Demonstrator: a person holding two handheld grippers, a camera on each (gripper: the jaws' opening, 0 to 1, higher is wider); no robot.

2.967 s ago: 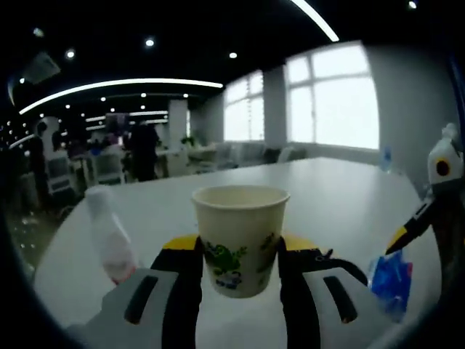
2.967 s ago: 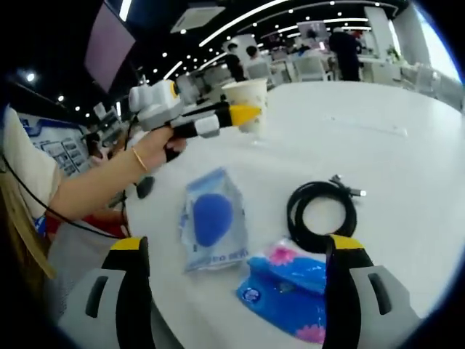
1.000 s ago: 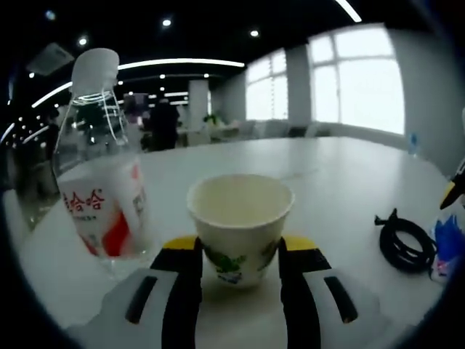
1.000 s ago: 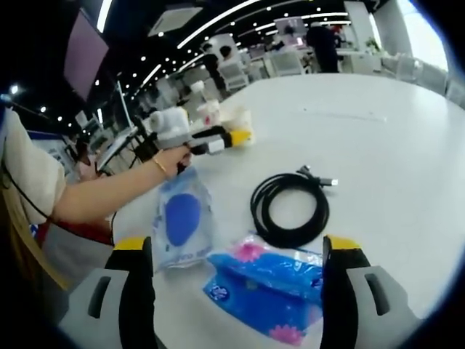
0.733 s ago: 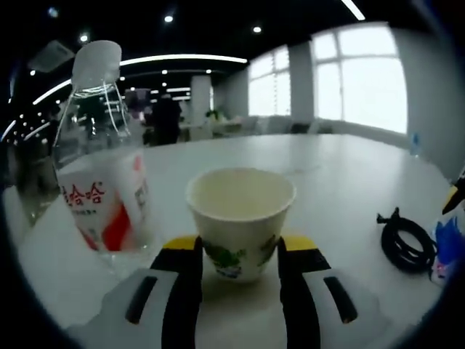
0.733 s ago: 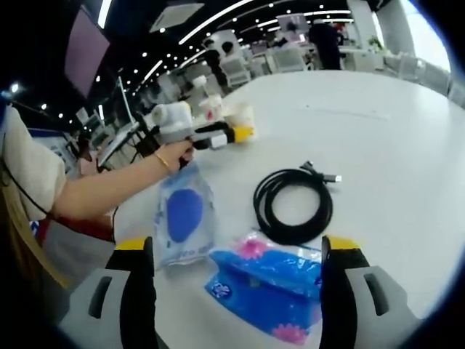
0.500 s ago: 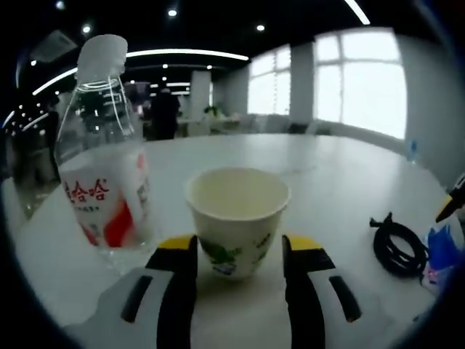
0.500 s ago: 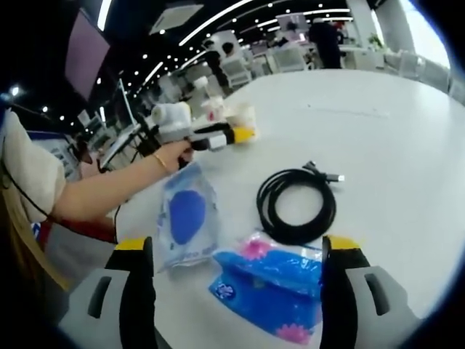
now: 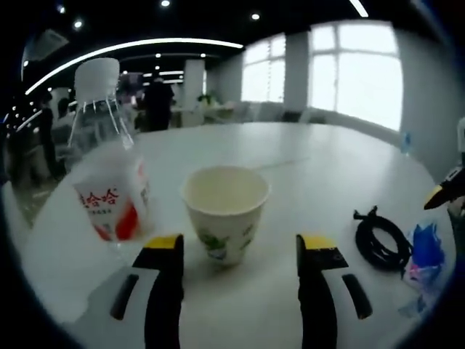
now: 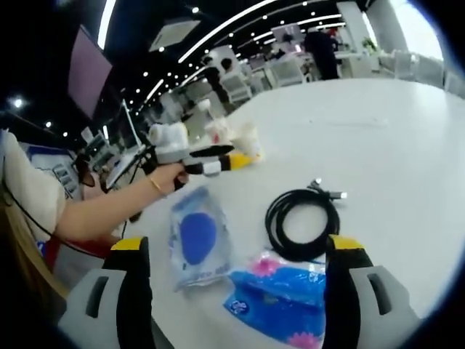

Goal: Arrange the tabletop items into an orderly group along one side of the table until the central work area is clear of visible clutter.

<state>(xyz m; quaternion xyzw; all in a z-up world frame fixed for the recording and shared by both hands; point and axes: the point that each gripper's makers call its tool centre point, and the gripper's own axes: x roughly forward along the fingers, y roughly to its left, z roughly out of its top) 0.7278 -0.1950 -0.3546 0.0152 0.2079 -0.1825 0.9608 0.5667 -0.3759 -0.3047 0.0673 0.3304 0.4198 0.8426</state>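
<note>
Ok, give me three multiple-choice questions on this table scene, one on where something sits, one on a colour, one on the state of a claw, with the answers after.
1. Where does the paper cup stand relative to the water bottle in the left gripper view?
A. On top of it
B. Beside it, to its right
C. Inside the cable coil

2. What colour is the coiled cable?
A. Black
B. White
C. Red

3. How is the left claw set?
A. Shut on the cup
B. Shut on the bottle
C. Open, with the cup standing free

Answers: 1 B, the cup stands on the table right of the bottle. 2 A, the coil is black. 3 C, both jaws stand clear of the cup's sides.
</note>
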